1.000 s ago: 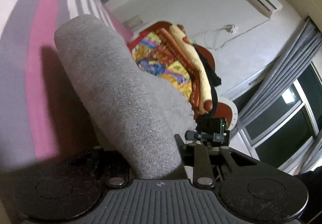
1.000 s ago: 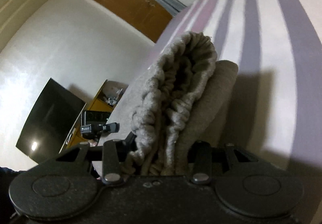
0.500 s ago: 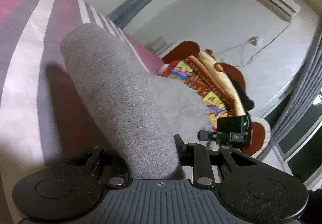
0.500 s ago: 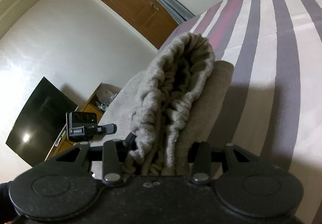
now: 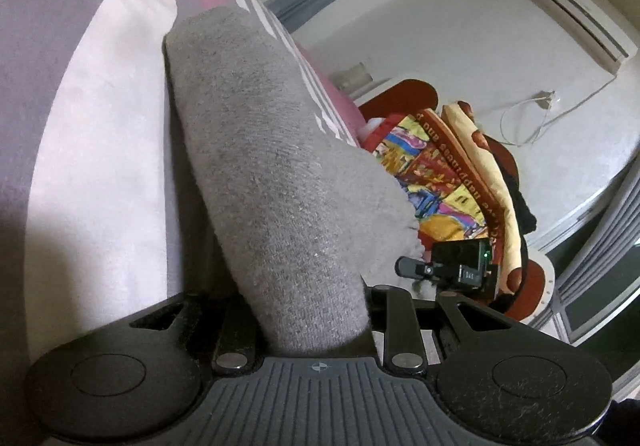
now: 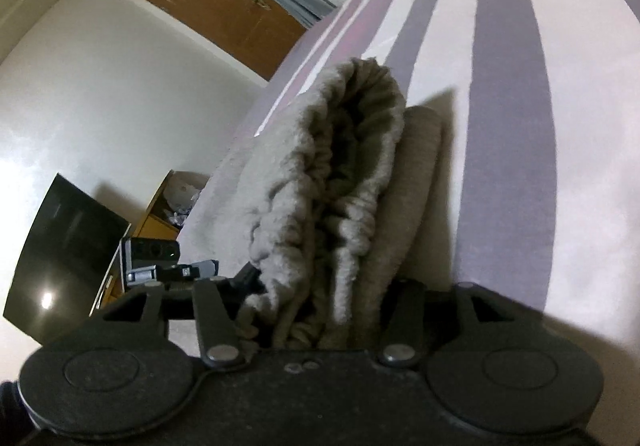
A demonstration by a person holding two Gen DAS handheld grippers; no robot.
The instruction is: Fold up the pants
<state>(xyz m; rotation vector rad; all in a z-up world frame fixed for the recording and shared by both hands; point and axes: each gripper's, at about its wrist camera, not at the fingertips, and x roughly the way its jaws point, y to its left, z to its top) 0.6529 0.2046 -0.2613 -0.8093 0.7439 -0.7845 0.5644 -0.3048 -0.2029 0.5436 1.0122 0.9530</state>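
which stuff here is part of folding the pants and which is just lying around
Part of the job:
- grey pants
- striped bed cover

Just lying about:
- colourful blanket pile
- air conditioner
- dark screen
- wooden door

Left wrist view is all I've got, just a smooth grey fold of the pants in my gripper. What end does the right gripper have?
Observer: The right gripper has the gathered elastic waistband of the grey pants bunched between its fingers.
Operator: Is it clamped on it?
Observer: Its jaws have just been opening, though the waistband fills the gap between them.
Operator: What's under that end?
Observer: The striped bedsheet, with the pants' shadow falling on it just to the right.
Operator: Anything beyond the bed there?
Observer: A brown wooden door and a dark television screen on the wall.
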